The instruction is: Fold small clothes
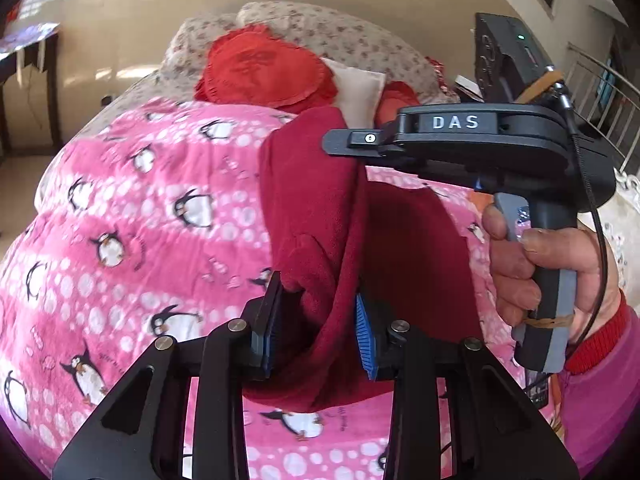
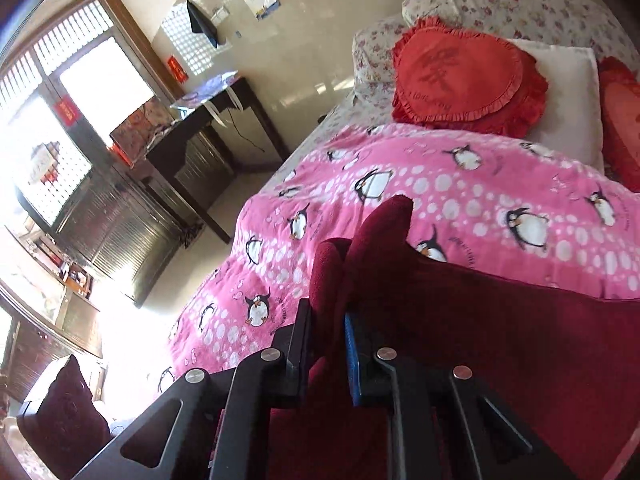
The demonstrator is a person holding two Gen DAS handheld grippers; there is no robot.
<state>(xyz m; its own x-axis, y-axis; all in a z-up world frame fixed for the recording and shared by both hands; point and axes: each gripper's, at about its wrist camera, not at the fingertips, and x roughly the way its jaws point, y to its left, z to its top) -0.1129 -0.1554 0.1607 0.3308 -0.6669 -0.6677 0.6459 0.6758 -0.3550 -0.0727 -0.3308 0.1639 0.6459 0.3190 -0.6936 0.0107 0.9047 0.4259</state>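
Observation:
A dark red fleece garment hangs lifted above the pink penguin blanket. My left gripper is shut on a bunched fold of it between its blue pads. My right gripper shows in the left wrist view, above and behind, pinching the garment's upper edge; a hand holds its grip. In the right wrist view my right gripper is shut on the same dark red garment, which spreads to the lower right over the penguin blanket.
Red heart cushions, a white pillow and floral pillows lie at the head of the bed. A dark desk and a window stand left of the bed. A dark red cushion sits at lower left.

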